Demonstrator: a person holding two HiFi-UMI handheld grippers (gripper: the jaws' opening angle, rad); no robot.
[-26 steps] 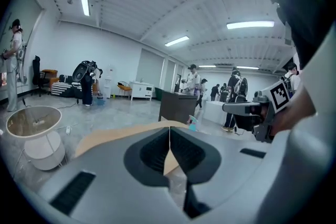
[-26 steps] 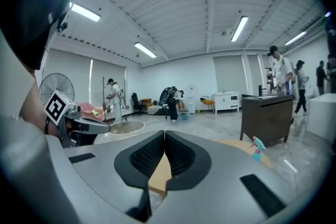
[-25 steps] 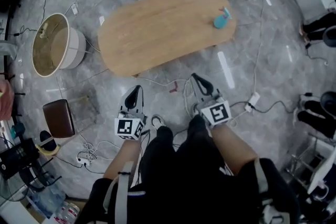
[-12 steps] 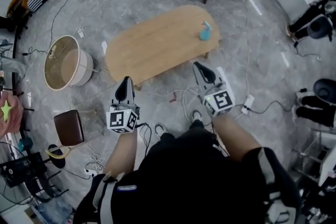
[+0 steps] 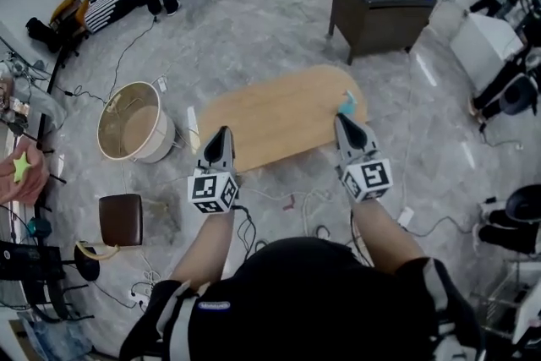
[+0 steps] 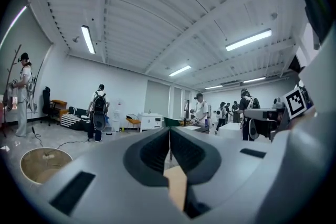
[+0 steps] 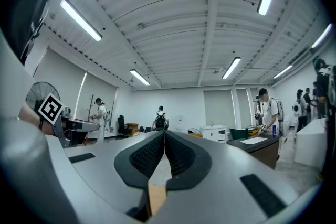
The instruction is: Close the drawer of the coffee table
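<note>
**A:** So, where do the two claws stand?

**B:** Both are held out level in front of the person, side by side and well apart. The left claw [image 5: 221, 133] has its jaws pressed together with nothing between them. The right claw [image 5: 345, 121] is the same: jaws together, empty.

**A:** And the coffee table?

**B:** Its oval wooden surface [image 5: 270, 116] sits on the grey marbled floor [image 5: 254, 30], below and beyond the claw tips. From the head view, the left tip overlaps its near edge and the right tip overlaps its right end. The drawer can't be made out from above.

**A:** Anything on it?

**B:** A small teal object [image 5: 347, 103] at the right end, just beside the right claw's tip in the picture.

**A:** What's around it?

**B:** A round white tub [image 5: 163, 141] with a beige inside stands to the left, near the surface. A dark cabinet [image 5: 380, 13] stands beyond it, a brown stool [image 5: 120, 218] sits lower left, and cables [image 5: 296, 203] trail over the floor near the person.
</note>
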